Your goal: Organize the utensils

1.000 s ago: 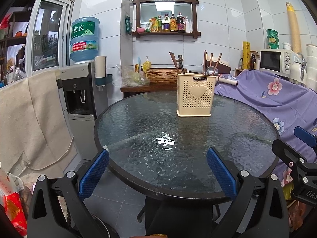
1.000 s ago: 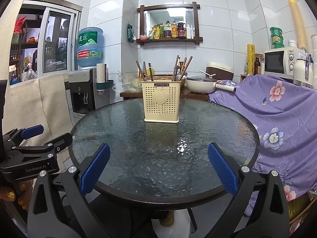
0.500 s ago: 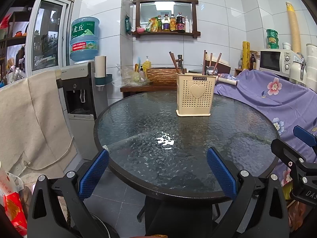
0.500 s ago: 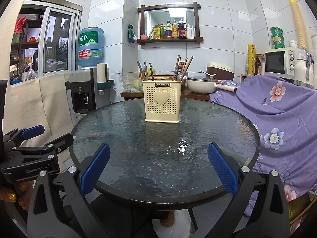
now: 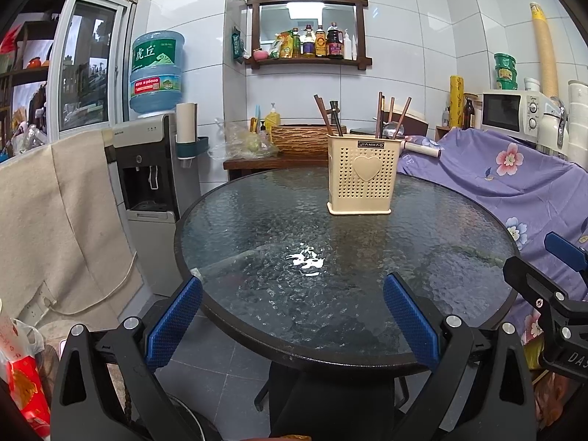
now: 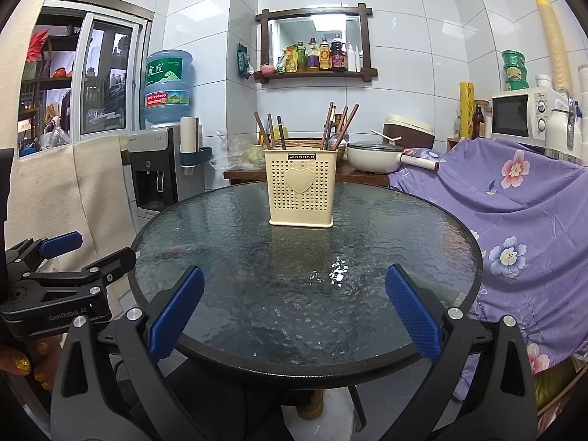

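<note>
I am holding both sets of tongs low at the near rim of the round glass worktop [image 5: 257, 228], my left tongs [image 5: 292, 321] gaping wide with nothing between the pads, my right tongs [image 6: 294, 312] likewise spread and bare. The cream utensil holder [image 6: 300, 193] is standing upright toward the far side, chopsticks [image 6: 340, 125] and a spoon [image 5: 392, 130] poking up from its compartments. No loose utensil is showing on the glass. This is fitting either a sorted holder with my work done, or a holder waiting to be re-sorted between compartments; I am not able to judge which.
</note>
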Demonstrator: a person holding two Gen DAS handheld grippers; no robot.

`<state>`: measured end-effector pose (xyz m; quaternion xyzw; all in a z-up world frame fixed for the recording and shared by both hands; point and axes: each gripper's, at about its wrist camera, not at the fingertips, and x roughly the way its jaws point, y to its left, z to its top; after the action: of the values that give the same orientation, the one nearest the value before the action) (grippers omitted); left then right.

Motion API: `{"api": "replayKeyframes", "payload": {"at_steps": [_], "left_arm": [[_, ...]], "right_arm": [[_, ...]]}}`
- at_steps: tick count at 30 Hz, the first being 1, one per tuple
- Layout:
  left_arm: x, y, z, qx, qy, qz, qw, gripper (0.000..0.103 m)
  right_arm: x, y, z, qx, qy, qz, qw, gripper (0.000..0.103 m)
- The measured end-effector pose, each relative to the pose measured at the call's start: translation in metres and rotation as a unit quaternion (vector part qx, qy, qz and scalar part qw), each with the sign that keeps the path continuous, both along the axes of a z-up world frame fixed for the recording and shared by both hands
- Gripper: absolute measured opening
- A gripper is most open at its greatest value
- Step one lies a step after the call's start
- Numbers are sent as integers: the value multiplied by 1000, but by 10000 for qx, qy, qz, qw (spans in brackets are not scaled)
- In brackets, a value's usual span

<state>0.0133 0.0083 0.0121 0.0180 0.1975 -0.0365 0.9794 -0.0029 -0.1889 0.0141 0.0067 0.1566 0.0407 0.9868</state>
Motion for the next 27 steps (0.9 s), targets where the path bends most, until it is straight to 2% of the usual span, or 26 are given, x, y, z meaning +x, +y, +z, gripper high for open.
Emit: {"api": "replayKeyframes", "payload": {"at_steps": [27], "left_arm": [[3, -2, -3, 25, 38, -75, 10000, 97]], "right_arm": [[1, -2, 2, -51, 27, 29, 10000, 97]]}}
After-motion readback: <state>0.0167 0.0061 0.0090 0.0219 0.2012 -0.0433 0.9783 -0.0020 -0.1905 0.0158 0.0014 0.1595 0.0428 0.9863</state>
